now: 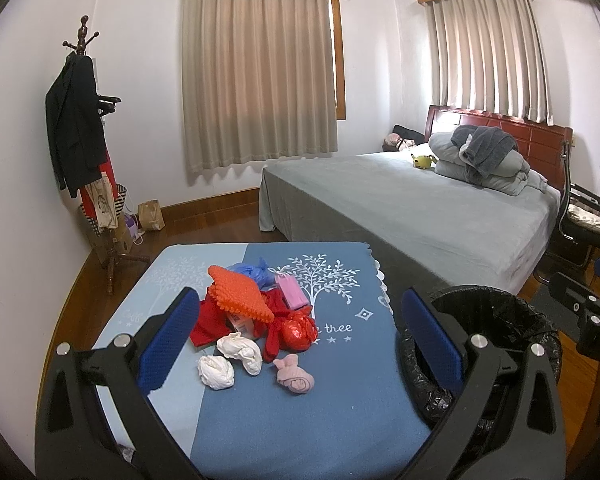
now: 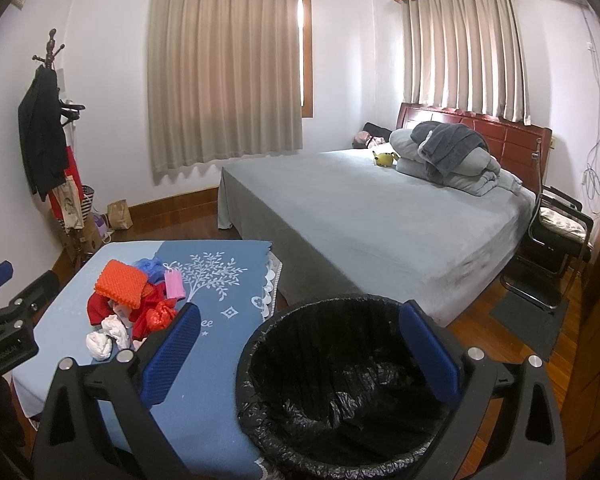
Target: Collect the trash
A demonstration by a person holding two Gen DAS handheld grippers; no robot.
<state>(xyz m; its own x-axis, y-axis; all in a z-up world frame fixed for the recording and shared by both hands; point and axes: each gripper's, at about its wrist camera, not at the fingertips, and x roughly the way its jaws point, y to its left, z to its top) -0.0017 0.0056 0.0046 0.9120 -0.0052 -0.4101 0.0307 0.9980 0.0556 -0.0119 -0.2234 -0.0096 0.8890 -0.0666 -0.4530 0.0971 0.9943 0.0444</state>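
Observation:
A heap of trash lies on the blue table cloth (image 1: 284, 420): an orange knobbly pad (image 1: 240, 296), red cloth (image 1: 210, 324), a red foil ball (image 1: 299, 331), a pink packet (image 1: 293, 294), a blue plastic bag (image 1: 256, 272), two white paper wads (image 1: 228, 360) and a pink wad (image 1: 294, 375). My left gripper (image 1: 300, 328) hangs open above the heap, holding nothing. Right of the table stands a bin with a black liner (image 2: 340, 380). My right gripper (image 2: 304, 332) is open over the bin's mouth, empty. The bin's rim (image 1: 496, 300) also shows in the left wrist view.
A grey bed (image 2: 380, 216) with folded bedding fills the right half of the room. A coat rack (image 1: 80, 128) with a dark jacket and bags stands at the left wall. A black chair (image 2: 556, 236) and a dark mat (image 2: 528, 320) lie beyond the bin.

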